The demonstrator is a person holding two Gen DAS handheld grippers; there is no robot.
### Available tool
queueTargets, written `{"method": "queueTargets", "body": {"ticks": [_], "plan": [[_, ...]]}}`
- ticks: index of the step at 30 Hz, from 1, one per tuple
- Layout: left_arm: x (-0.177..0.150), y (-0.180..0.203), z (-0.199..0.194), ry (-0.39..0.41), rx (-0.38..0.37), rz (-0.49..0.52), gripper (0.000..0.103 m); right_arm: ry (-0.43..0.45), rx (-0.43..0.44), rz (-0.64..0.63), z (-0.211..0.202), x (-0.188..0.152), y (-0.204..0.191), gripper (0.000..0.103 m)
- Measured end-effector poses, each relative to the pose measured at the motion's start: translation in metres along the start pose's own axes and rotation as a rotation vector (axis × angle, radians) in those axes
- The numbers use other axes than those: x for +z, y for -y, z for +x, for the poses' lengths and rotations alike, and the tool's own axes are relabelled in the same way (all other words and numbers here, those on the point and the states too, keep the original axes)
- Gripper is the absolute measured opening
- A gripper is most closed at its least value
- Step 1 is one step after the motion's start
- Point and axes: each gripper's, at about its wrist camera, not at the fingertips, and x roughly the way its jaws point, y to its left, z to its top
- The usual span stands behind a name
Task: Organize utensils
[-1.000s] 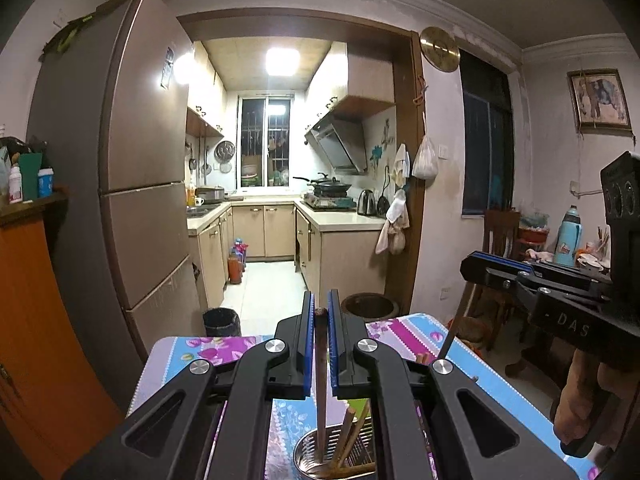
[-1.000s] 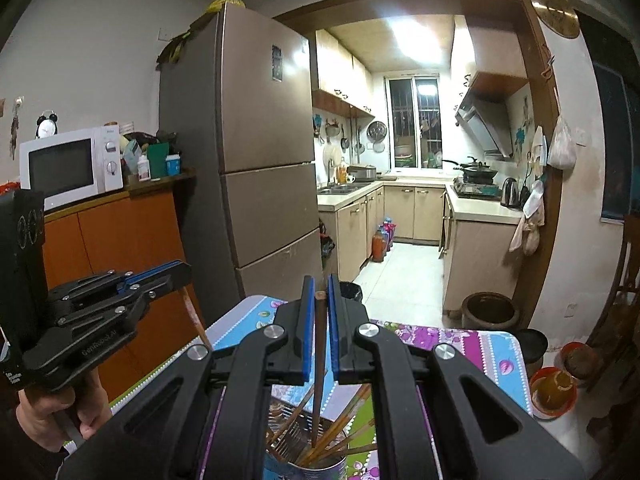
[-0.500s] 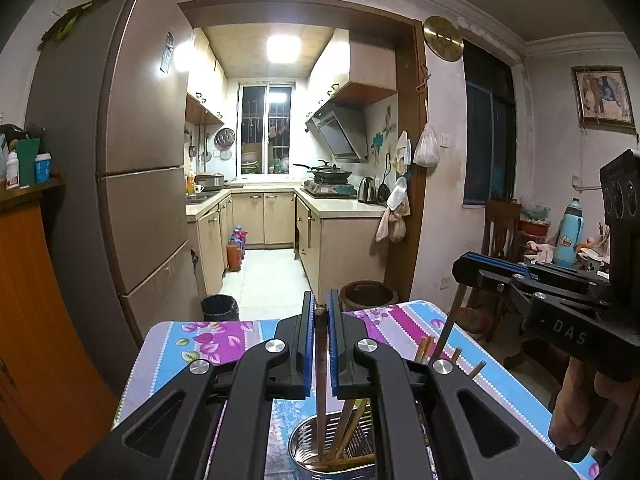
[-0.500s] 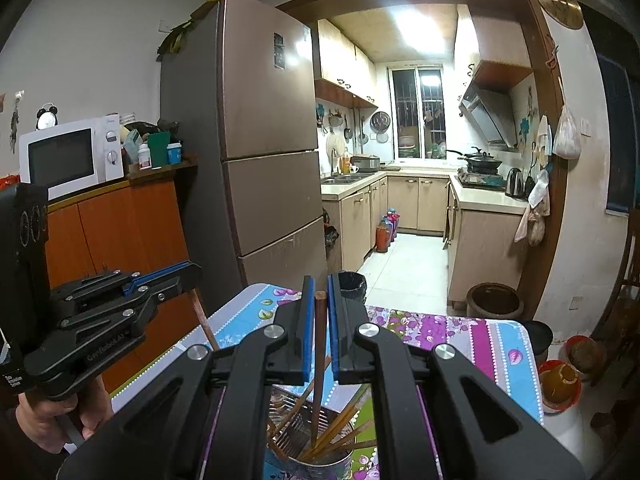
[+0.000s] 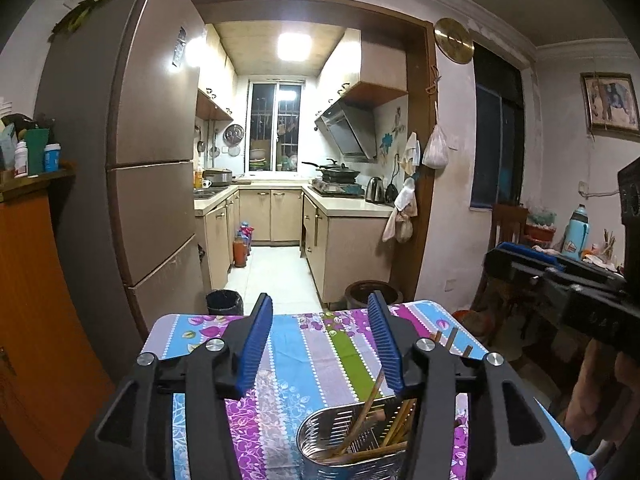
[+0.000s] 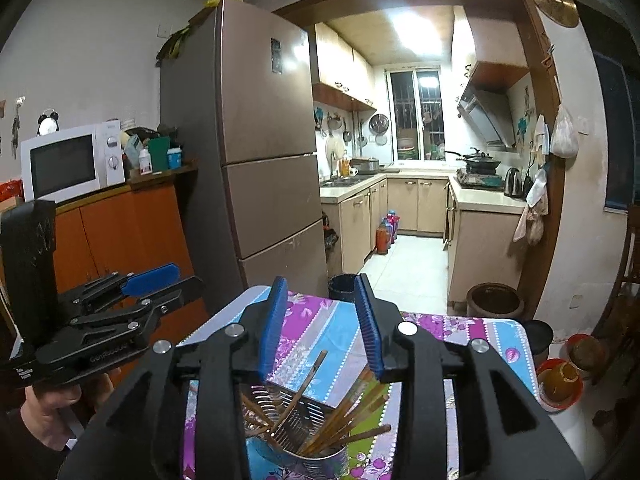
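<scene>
A perforated steel utensil holder (image 5: 352, 440) stands on the floral tablecloth (image 5: 304, 344), with several wooden chopsticks (image 5: 368, 404) leaning inside it. It also shows in the right wrist view (image 6: 296, 440), with its chopsticks (image 6: 340, 420). My left gripper (image 5: 320, 340) is open and empty above the holder. My right gripper (image 6: 320, 324) is open and empty above the holder too. The right gripper shows at the right edge of the left wrist view (image 5: 560, 276); the left gripper shows at the left of the right wrist view (image 6: 132, 296).
A tall brown fridge (image 6: 264, 152) stands left of the kitchen doorway. An orange cabinet (image 6: 120, 232) carries a white microwave (image 6: 68, 160). A brown crock (image 6: 494, 300) and black bin (image 5: 224, 302) sit on the floor beyond the table's far edge.
Both grippers were each shut on an upright chopstick over the holder. Both have opened, and the chopsticks now rest in the holder.
</scene>
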Motion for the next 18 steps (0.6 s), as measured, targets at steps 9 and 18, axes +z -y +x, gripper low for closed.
{"method": "queueTargets", "body": {"ticks": [9, 18], "plan": [[-0.003, 0.0, -0.088, 0.135, 0.046, 0.032, 0.081, 0.155, -0.019, -0.069, -0.098, 0.002, -0.028, 0.094], [-0.083, 0.01, -0.228, 0.255, 0.113, 0.012, 0.098, 0.227, -0.131, -0.013, -0.208, -0.098, -0.063, 0.098]]}}
